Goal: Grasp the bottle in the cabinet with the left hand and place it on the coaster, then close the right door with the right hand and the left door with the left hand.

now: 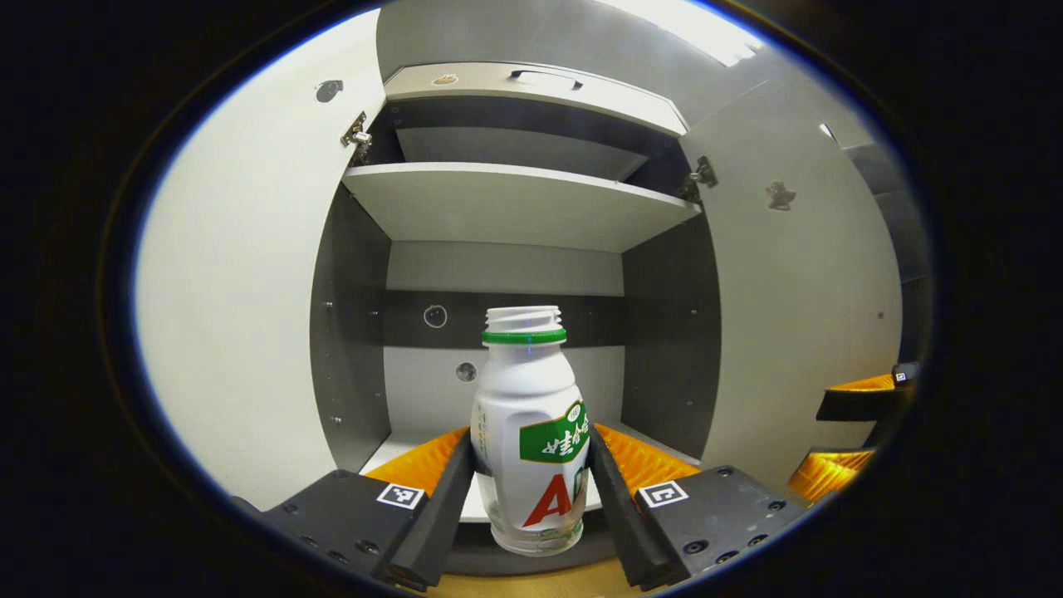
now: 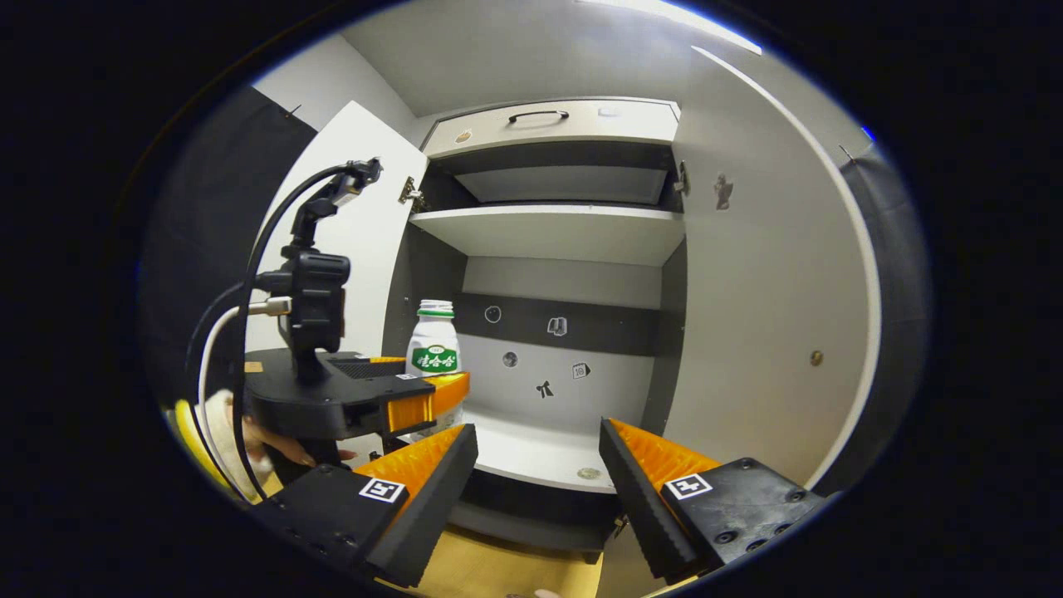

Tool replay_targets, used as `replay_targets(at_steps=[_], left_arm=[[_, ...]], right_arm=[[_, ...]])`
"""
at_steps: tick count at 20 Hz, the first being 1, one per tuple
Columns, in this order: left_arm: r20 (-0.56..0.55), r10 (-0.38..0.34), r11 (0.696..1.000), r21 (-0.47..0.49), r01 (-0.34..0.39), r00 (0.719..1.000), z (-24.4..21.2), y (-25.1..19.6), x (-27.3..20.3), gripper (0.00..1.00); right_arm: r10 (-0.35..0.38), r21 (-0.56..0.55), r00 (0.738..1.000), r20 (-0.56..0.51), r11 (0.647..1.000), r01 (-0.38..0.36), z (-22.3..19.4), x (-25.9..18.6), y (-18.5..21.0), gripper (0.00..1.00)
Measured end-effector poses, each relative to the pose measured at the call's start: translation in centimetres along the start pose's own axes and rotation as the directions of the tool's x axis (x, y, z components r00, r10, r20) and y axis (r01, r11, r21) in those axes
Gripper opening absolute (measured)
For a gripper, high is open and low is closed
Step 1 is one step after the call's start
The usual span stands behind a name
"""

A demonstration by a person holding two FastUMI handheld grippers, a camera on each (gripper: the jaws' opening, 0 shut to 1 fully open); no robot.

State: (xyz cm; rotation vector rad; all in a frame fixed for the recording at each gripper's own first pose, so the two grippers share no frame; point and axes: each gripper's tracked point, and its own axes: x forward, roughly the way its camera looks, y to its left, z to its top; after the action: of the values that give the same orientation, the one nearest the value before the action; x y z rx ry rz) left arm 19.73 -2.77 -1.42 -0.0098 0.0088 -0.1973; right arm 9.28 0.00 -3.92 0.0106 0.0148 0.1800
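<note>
I see the bottle (image 1: 530, 432) upright between the fingers of my left tool (image 1: 530, 490), both pads pressed on its lower body, so that tool is clamped on it. The grip sits low on the label, which I judge keeps the bottle from tipping as it travels. In the left gripper view the bottle's base appears at or just past the front lip of the cabinet (image 1: 507, 203) floor; whether it touches that floor I cannot tell. In the right gripper view the bottle (image 2: 433, 349) stands at the cabinet's left front, inside the left tool (image 2: 432, 407), with a hand (image 2: 278, 444) under that tool.

Above the bottle, the cabinet's middle shelf (image 1: 519, 203) gives clearance for the neck. Either side of the bottle, the left door (image 1: 241, 299) and right door (image 1: 797, 299) stand swung wide, so the way out is free.

My right tool (image 2: 536, 465) hangs in front of the cabinet, to the bottle's right, fingers spread wide and holding nothing; I judge it waits for the right door. I see no coaster from here.
</note>
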Motion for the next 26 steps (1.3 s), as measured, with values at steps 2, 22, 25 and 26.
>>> replay_targets(at_steps=[2, 22, 25, 26], left_arm=[[-0.015, -0.023, 1.000, -0.019, 0.023, 1.000, -1.1, -0.6, -2.3, 0.78], [-0.125, -0.073, 0.992, -0.115, 0.059, 0.990, -25.7, -8.1, -19.5, 0.79], [-0.132, -0.054, 0.993, -0.108, 0.040, 0.990, -29.1, -9.0, -20.4, 0.80], [-0.132, -0.046, 0.994, -0.106, 0.032, 0.990, -30.1, -9.2, -20.7, 0.80]], right_arm=[[-0.027, 0.002, 1.000, -0.007, 1.000, 0.027, 0.1, -1.6, -0.1, 0.98], [-0.100, -0.060, 0.986, -0.135, 0.994, 0.093, -11.9, -9.6, -3.7, 0.98], [-0.086, -0.055, 0.986, -0.141, 0.995, 0.079, -14.3, -10.6, -4.1, 0.98], [-0.080, -0.054, 0.985, -0.151, 0.996, 0.072, -15.1, -10.9, -4.1, 0.98]])
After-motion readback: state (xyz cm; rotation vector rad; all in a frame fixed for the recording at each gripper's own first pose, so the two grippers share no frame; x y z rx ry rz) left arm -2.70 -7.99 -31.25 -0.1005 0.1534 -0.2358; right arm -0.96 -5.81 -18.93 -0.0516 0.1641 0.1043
